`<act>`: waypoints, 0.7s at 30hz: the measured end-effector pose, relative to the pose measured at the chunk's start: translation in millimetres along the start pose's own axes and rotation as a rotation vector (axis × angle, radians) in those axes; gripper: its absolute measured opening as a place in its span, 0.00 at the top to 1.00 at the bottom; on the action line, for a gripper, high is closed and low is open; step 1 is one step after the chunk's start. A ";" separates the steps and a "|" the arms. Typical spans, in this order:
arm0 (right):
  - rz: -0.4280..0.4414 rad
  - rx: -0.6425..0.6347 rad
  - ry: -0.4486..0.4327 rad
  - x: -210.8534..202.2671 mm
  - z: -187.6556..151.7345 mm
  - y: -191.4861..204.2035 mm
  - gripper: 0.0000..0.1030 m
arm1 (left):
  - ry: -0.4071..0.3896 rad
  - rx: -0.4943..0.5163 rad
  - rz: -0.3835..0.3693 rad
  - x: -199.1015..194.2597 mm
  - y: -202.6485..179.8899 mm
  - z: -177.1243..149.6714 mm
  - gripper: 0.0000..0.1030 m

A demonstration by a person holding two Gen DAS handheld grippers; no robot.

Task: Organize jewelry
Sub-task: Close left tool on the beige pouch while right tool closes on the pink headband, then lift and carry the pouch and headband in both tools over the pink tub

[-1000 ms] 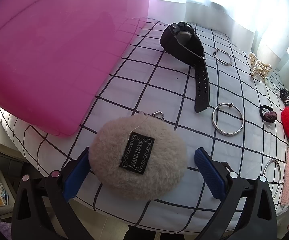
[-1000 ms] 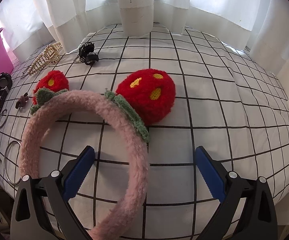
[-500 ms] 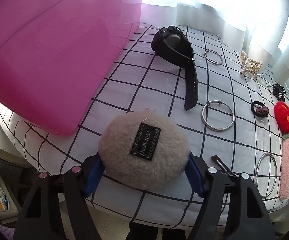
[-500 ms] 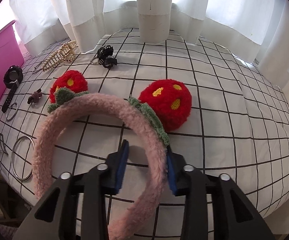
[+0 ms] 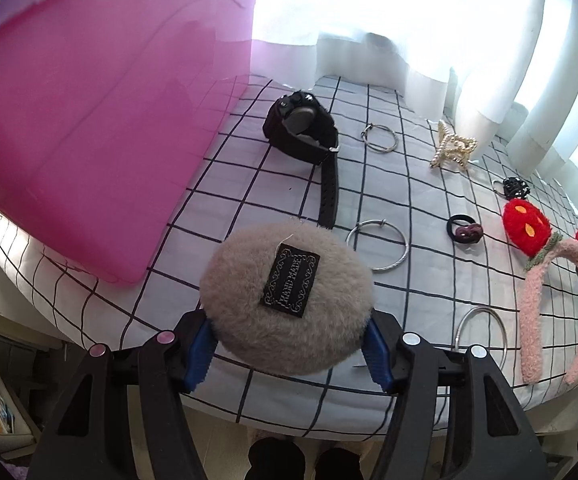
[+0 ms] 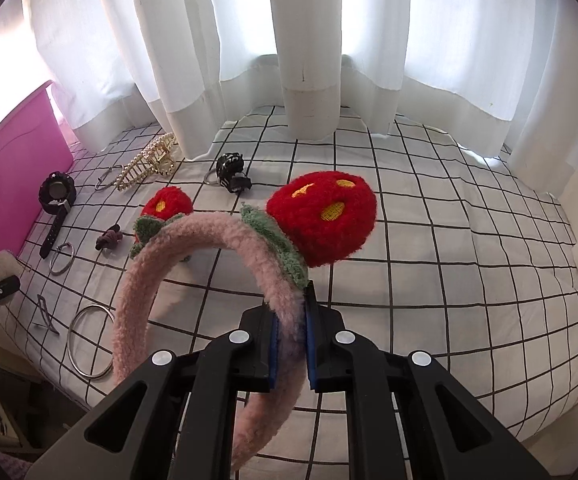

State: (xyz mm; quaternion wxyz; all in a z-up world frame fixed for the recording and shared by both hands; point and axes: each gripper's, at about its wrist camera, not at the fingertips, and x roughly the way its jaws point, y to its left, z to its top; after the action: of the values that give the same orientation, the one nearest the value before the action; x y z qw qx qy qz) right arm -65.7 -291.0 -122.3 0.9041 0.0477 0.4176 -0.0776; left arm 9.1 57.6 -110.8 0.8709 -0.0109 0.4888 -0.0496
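The left gripper [image 5: 289, 350] is clamped on a round beige fluffy pouch [image 5: 287, 298] with a black woven label, held at the near edge of the white grid-patterned cloth [image 5: 429, 280], just beside the pink plastic box [image 5: 89, 128]. Beyond the pouch lie a black wristwatch [image 5: 305, 136] and a silver bangle [image 5: 378, 245]. The right gripper [image 6: 289, 338] grips the pink fuzzy headband [image 6: 193, 256] with red strawberry ears, raised off that cloth, well right of the box.

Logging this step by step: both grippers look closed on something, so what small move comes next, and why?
Probably lift both straight up. The left gripper pinches the fluffy pouch and the right gripper clamps the pink headband, both low over the checked sheet; the pink bin sits alongside.
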 end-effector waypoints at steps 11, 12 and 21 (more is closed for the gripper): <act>0.075 -0.013 -0.132 -66.1 38.0 7.9 0.90 | -0.124 0.057 -0.069 -71.6 -33.0 33.9 0.42; 0.084 -0.018 -0.147 -72.7 43.0 10.4 0.90 | -0.139 0.060 -0.074 -79.9 -35.6 37.7 0.42; 0.191 -0.122 -0.296 -122.3 102.3 67.8 0.90 | -0.309 0.051 -0.102 -160.1 -32.8 81.5 0.42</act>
State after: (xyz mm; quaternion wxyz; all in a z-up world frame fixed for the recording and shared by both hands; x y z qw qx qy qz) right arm -55.2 -227.4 38.6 0.9601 0.0202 0.2776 0.0279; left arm -6.7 38.0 70.2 0.9320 -0.0214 0.3465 -0.1039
